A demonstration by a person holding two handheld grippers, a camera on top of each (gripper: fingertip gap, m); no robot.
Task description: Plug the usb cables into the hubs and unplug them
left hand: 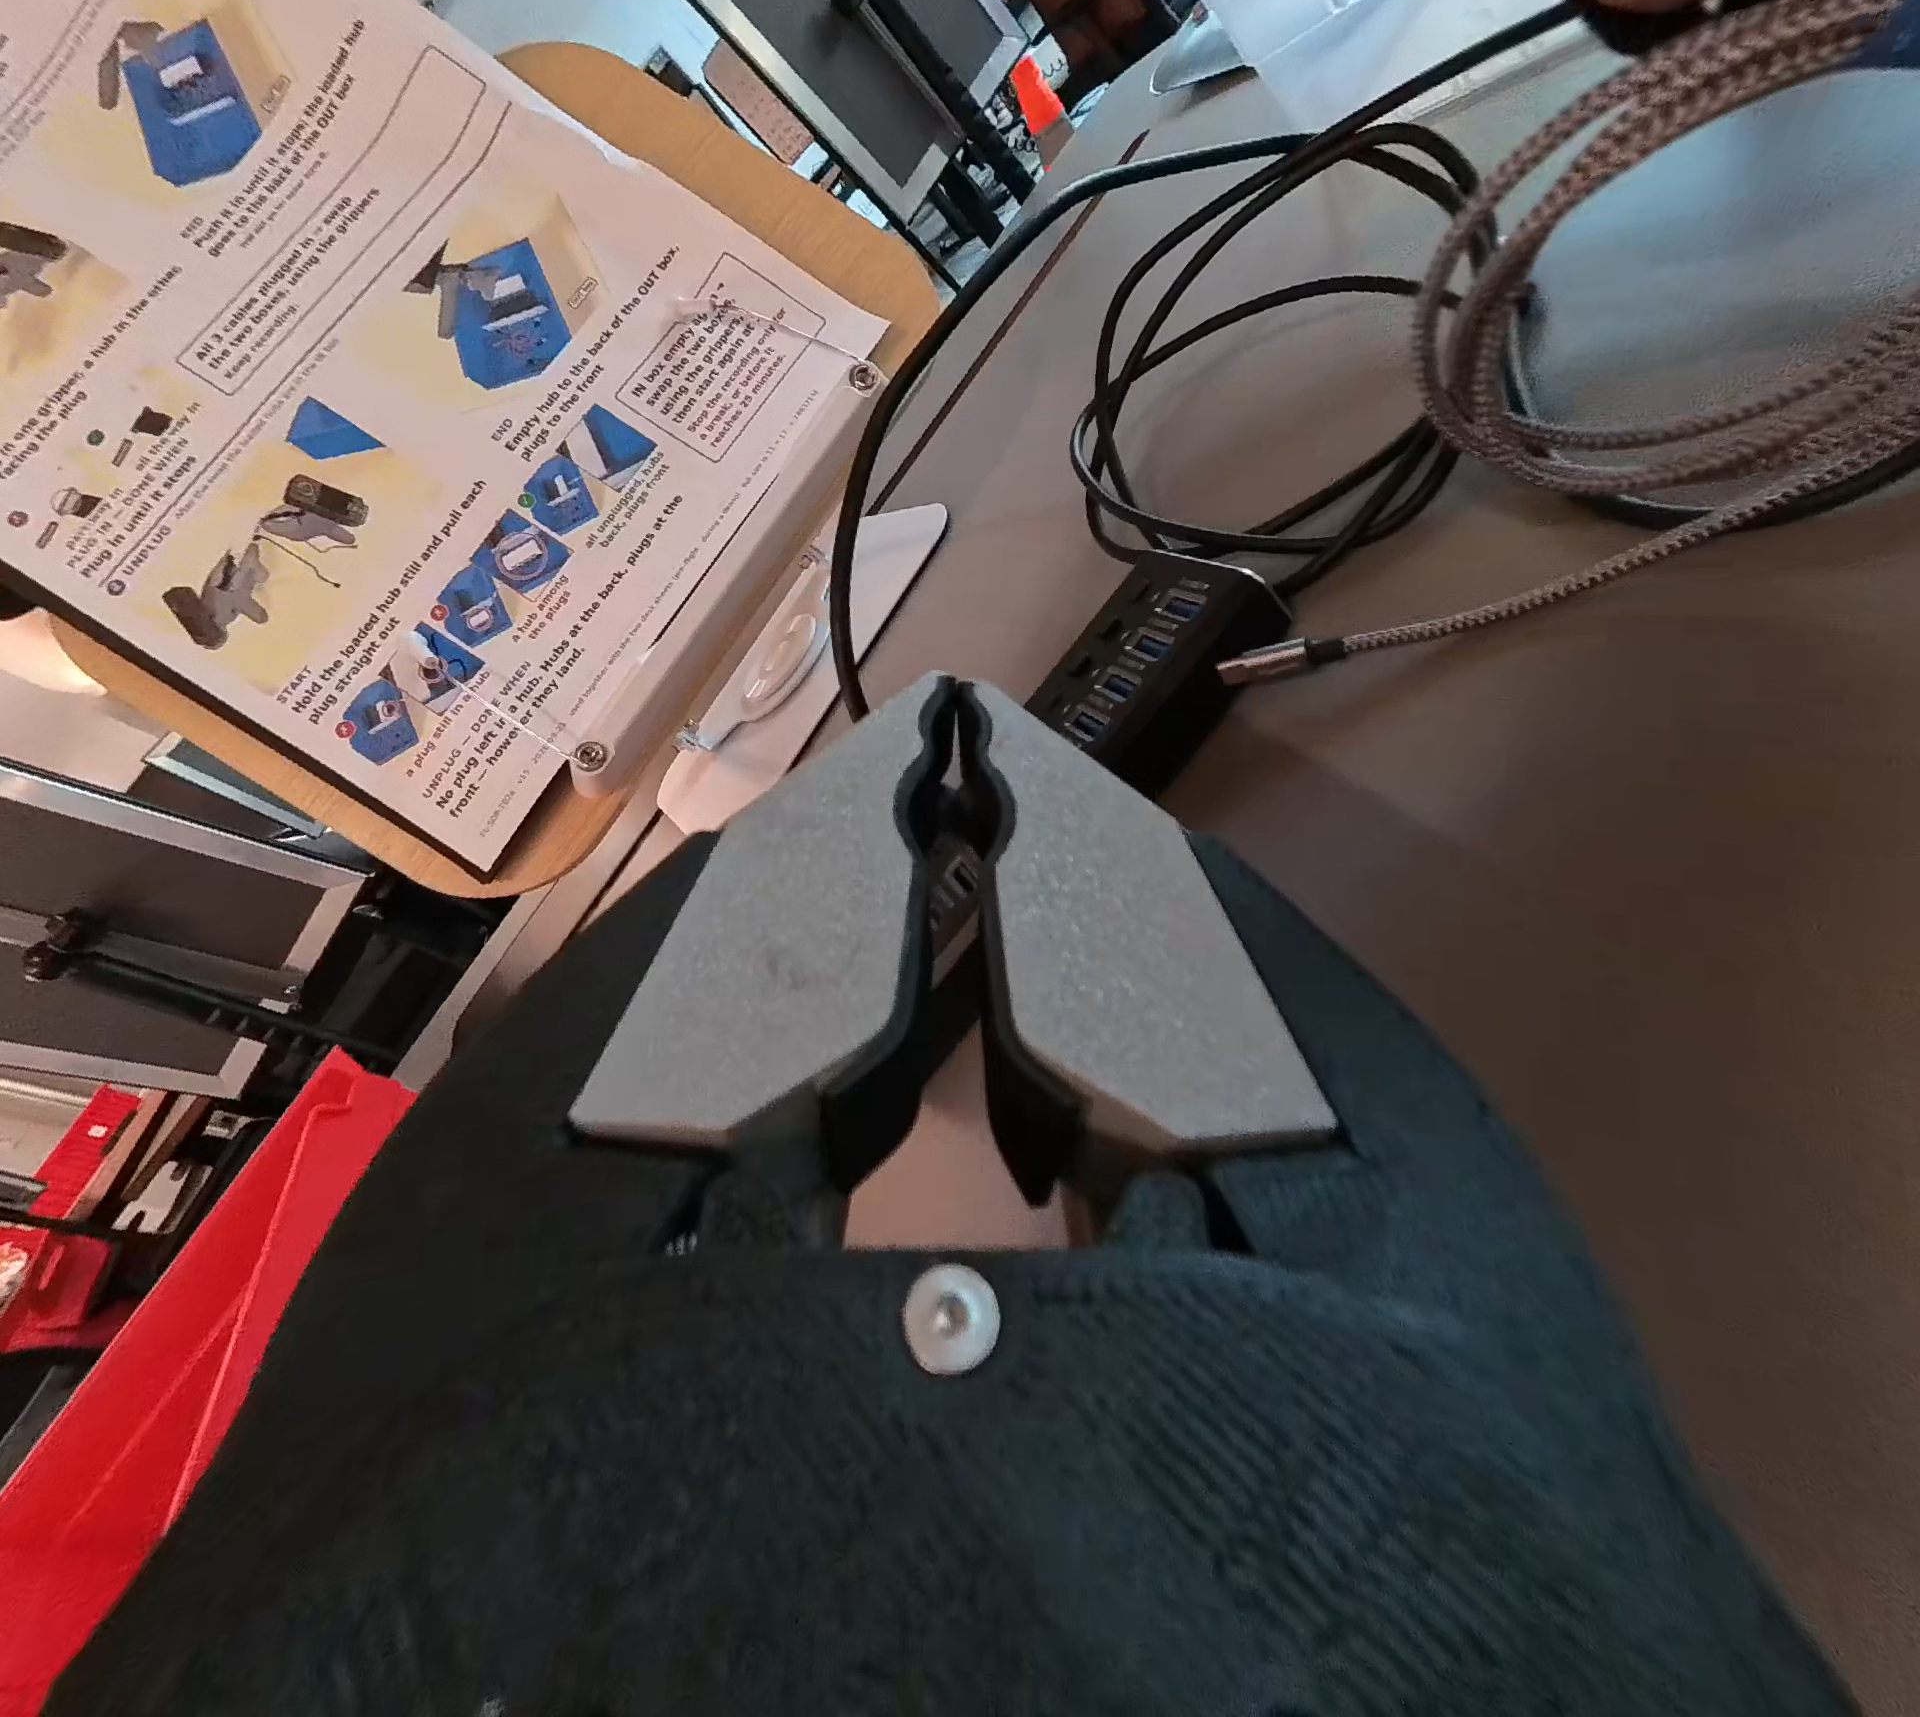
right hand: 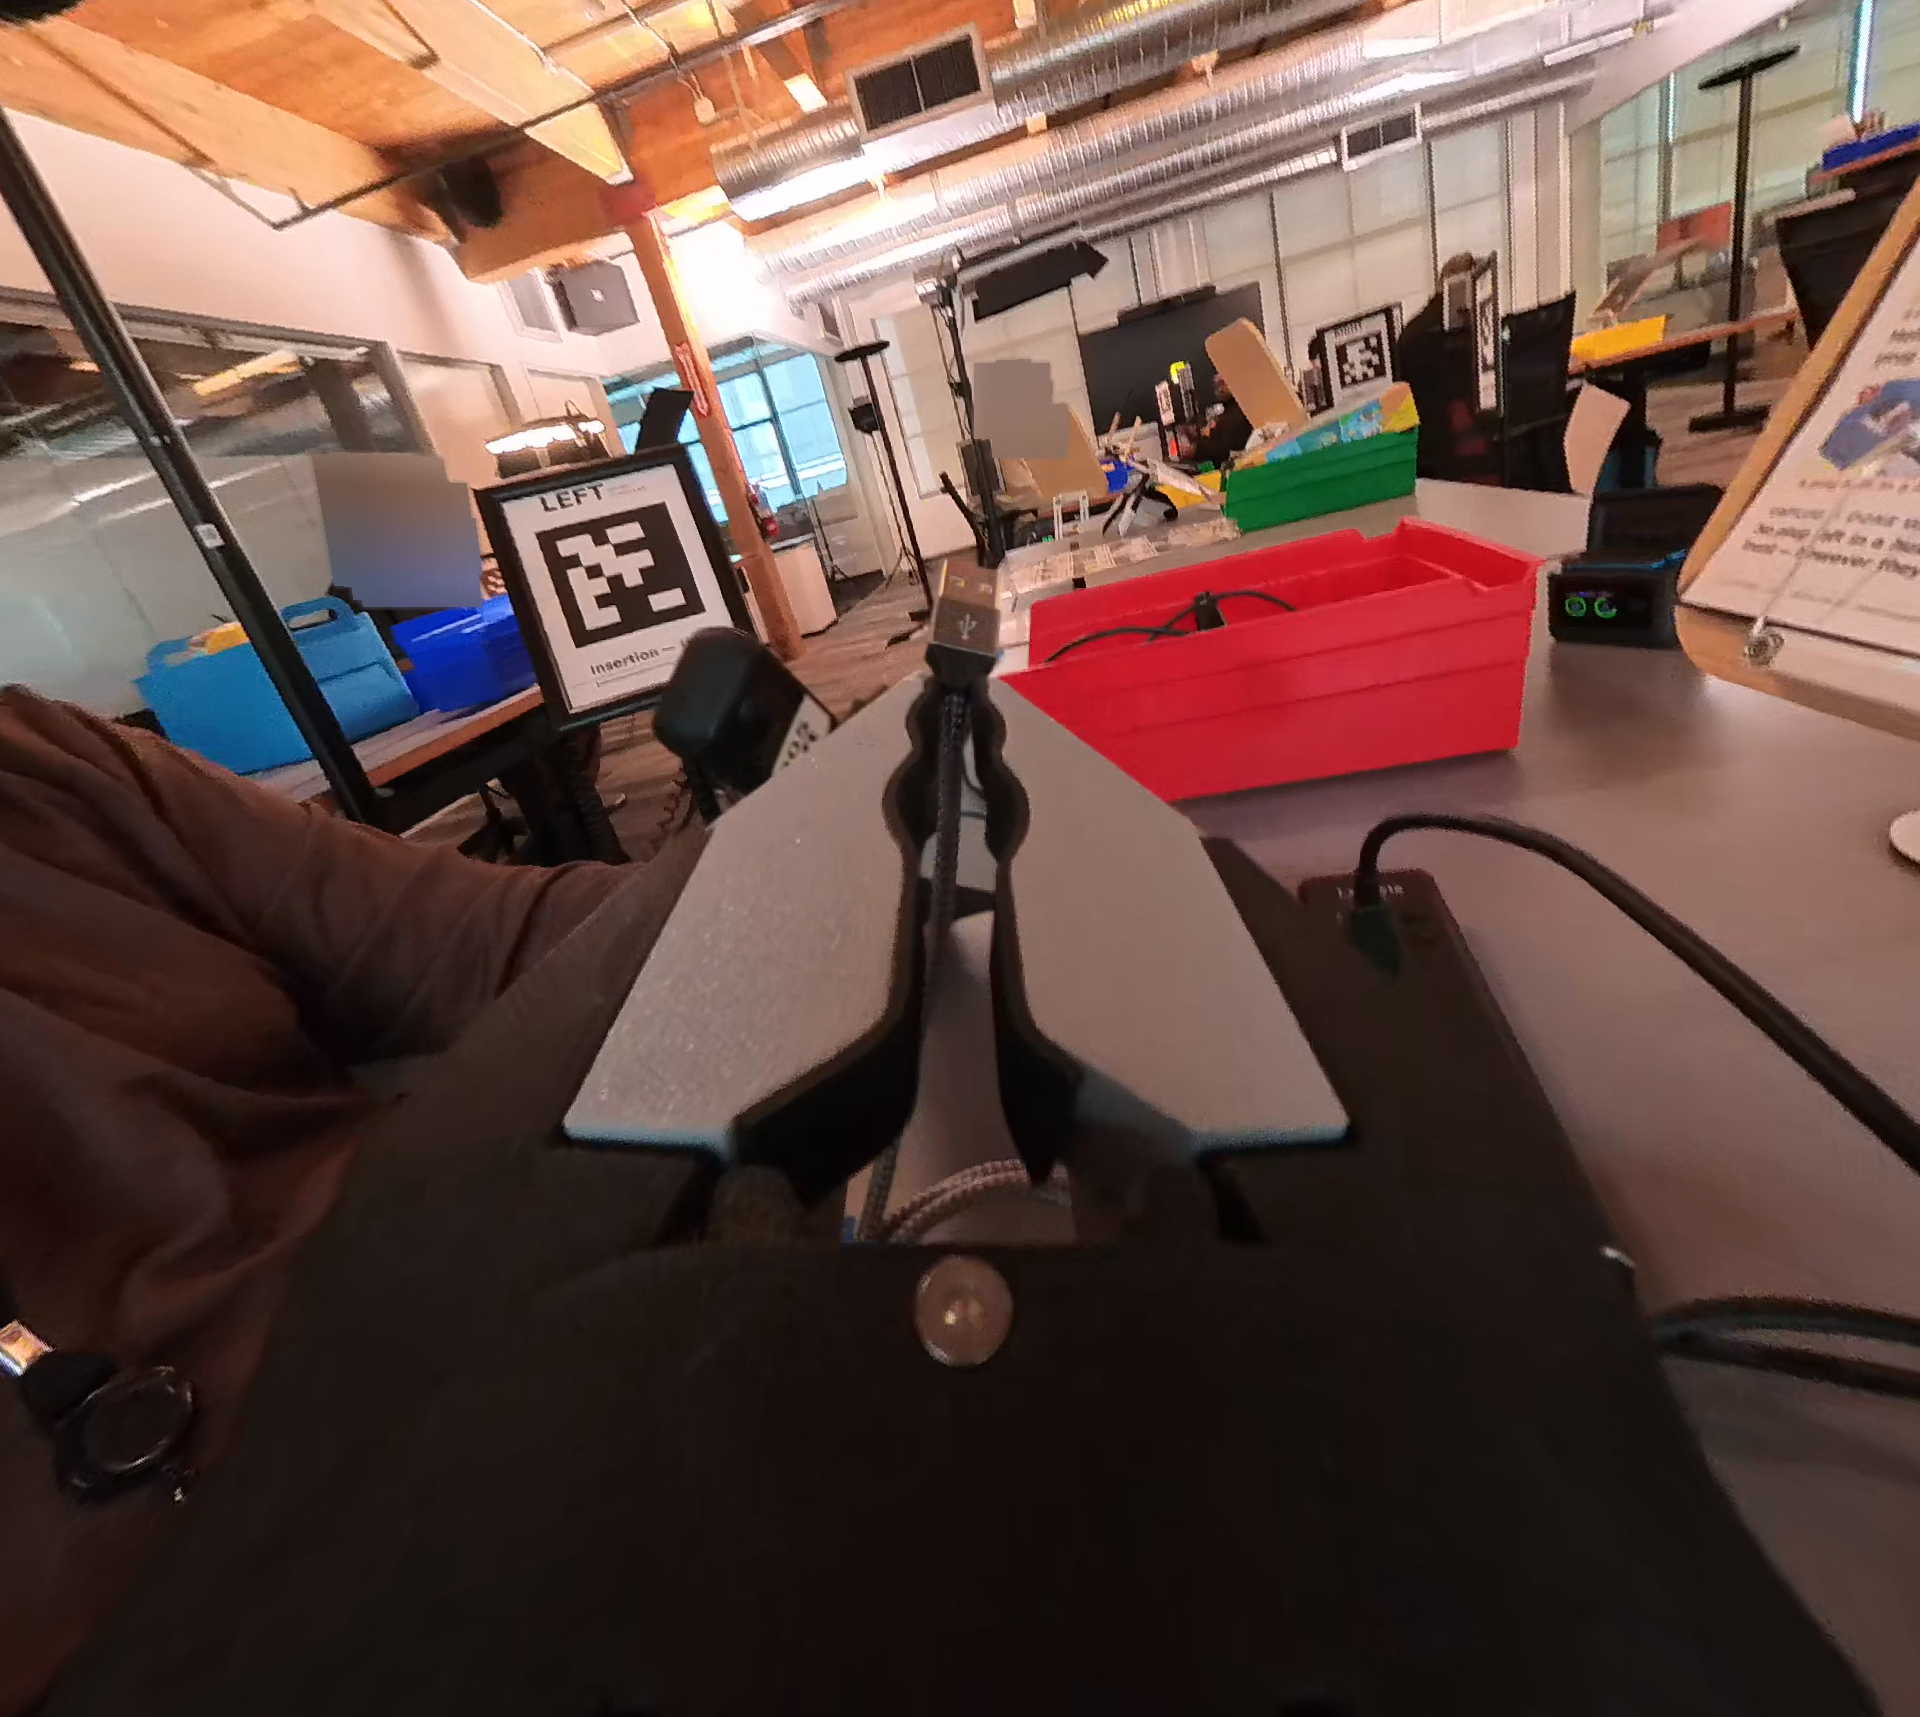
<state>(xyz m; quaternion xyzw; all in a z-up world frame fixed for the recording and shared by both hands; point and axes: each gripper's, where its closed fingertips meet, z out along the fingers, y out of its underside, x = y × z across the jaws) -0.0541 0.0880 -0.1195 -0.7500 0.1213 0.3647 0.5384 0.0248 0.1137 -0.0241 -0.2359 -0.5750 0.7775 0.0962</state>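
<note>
Black hub (left hand: 1153,659) beyond the left tongs (left hand: 958,701), pressed together, has no plug in; right tongs (right hand: 961,711) pinch a plug (right hand: 966,618), insertion pending.

Timber-beamed ceiling (right hand: 312,5), silver ducts (right hand: 1195,15), grey table (right hand: 1714,836), windows (right hand: 774,431)

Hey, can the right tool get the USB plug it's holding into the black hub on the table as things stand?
Probably not yet. The right tool grips the USB plug pointing up and away, while the left tool crowds the black hub.
</note>
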